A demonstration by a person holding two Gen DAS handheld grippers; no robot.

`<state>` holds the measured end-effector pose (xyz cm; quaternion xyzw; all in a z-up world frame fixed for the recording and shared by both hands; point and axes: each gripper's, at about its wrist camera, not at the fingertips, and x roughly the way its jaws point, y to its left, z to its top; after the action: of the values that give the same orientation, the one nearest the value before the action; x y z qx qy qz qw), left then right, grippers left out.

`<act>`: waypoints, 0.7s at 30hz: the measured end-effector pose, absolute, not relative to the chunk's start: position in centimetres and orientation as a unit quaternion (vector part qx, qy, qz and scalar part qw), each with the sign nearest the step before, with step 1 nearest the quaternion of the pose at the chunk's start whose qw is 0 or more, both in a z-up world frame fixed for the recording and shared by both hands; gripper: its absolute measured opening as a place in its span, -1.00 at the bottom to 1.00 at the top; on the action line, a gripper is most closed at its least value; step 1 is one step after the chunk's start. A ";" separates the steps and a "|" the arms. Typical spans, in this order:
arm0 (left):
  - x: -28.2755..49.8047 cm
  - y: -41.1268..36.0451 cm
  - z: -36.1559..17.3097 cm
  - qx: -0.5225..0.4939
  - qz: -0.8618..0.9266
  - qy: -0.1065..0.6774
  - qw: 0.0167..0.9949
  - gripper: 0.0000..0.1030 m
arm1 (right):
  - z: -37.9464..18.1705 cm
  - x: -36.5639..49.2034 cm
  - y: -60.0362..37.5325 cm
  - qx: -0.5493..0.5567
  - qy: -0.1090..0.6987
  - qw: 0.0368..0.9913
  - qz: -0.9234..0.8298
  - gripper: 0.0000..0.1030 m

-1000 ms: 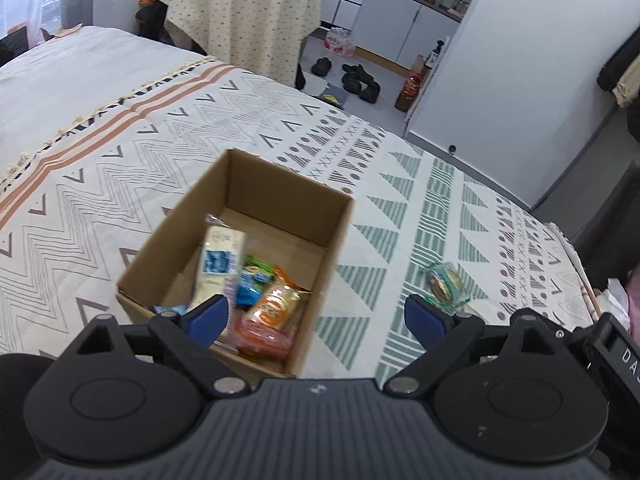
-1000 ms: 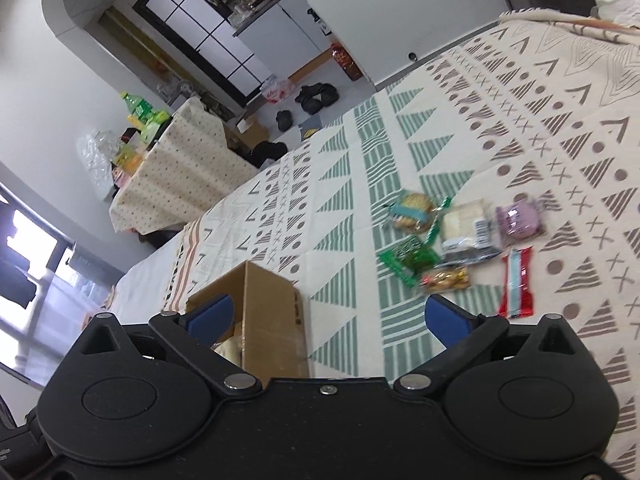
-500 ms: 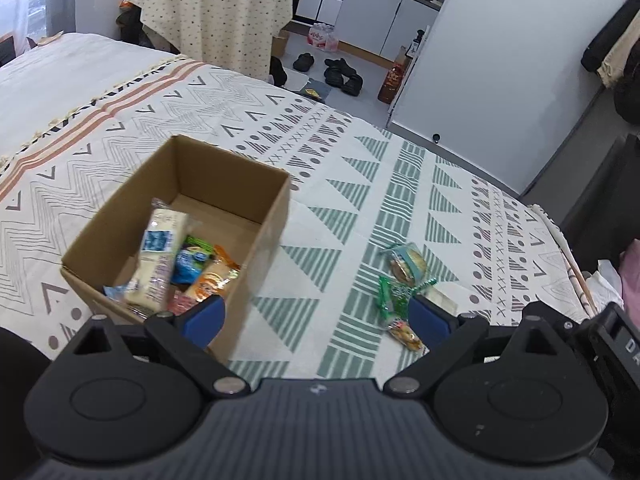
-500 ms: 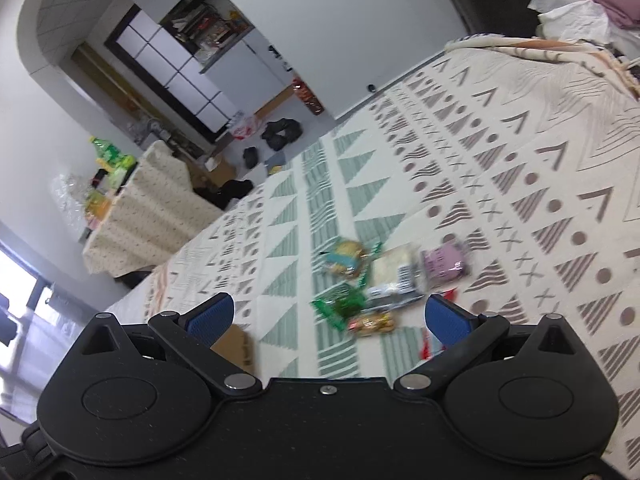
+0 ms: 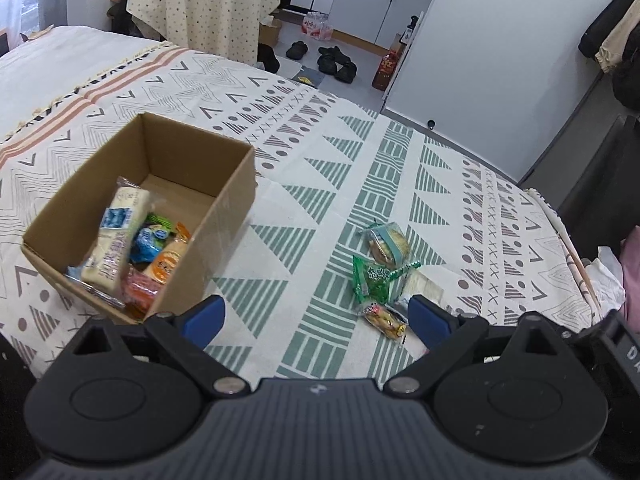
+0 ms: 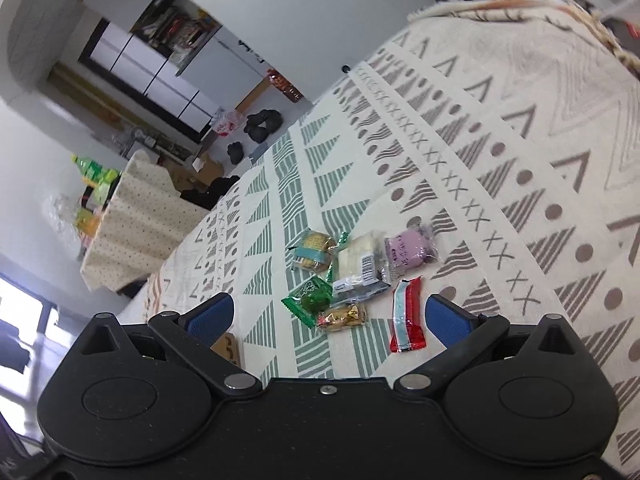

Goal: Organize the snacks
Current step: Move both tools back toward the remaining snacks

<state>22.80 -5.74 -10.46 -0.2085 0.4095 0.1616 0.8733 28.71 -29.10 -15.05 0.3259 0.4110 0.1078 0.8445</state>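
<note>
Both my grippers hang spread wide and hold nothing — left gripper [image 5: 314, 316], right gripper [image 6: 327, 316]. The cardboard box [image 5: 224, 208] sits on the patterned cloth [image 5: 400, 160], its long axis running away from me. Loose snacks cluster to its right — the red packet [image 6: 407, 322] lies lengthwise, nearly upright in the right view.

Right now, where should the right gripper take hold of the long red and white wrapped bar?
Probably across the middle of the red and white wrapped bar, from above: it lies flat and apart from the pile, its narrow width fitting the open right gripper.
</note>
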 end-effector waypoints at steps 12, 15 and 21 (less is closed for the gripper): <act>25.8 -6.5 -13.7 -0.209 0.145 0.435 0.864 0.75 | -18.6 30.5 -30.4 0.370 0.445 0.812 0.077 0.72; 26.7 -6.5 -14.9 -0.221 0.135 0.446 0.857 0.64 | -19.4 31.0 -30.4 0.372 0.454 0.807 0.069 0.54; 28.4 -6.6 -17.1 -0.245 0.117 0.463 0.844 0.26 | -21.2 32.0 -29.3 0.349 0.480 0.802 0.068 0.22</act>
<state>28.40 -6.58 -17.05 -0.2452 0.4628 0.1170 0.8438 32.05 -29.32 -21.23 0.3493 0.4802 0.0676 0.8018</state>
